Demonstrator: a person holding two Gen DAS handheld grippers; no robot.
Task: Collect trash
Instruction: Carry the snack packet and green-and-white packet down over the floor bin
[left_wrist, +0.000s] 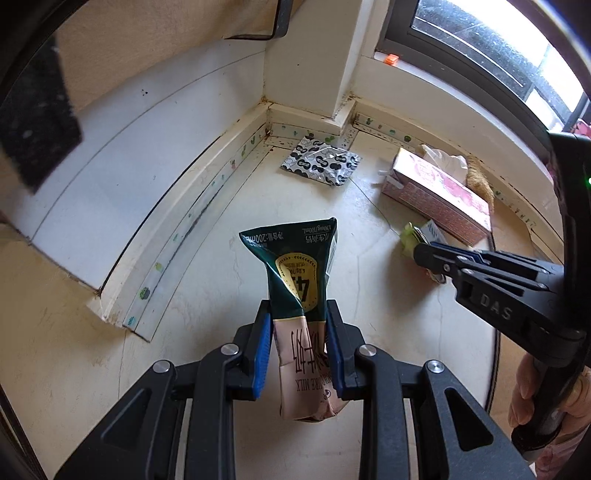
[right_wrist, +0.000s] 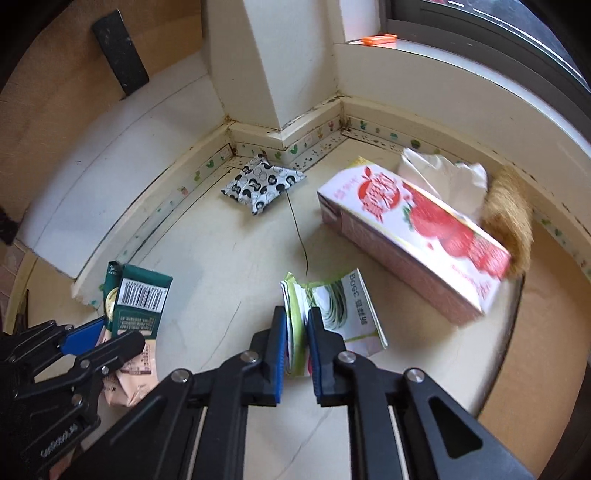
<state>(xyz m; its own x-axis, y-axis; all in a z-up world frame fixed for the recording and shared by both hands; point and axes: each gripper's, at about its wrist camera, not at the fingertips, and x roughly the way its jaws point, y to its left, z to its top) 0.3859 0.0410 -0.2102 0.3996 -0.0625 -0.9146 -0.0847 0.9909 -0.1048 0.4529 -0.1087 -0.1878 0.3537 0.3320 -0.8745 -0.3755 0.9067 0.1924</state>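
Observation:
My left gripper (left_wrist: 298, 314) is shut on a crushed green and pink milk carton (left_wrist: 299, 280) and holds it above the cream floor; the carton also shows in the right wrist view (right_wrist: 138, 302). My right gripper (right_wrist: 296, 317) is shut on a flattened green and white carton (right_wrist: 332, 314), seen from the left wrist view (left_wrist: 417, 240) at the fingertips. A large pink and red juice carton (right_wrist: 417, 236) lies on the floor to the right. A black and white patterned wrapper (right_wrist: 260, 184) lies in the corner by the pillar.
White crumpled tissue (right_wrist: 443, 170) and a brown furry thing (right_wrist: 509, 214) lie behind the juice carton. White baseboards and a pillar (right_wrist: 280, 74) close the corner. A window sill holds an orange clip (right_wrist: 378, 38). A white raised panel (left_wrist: 110, 177) runs along the left.

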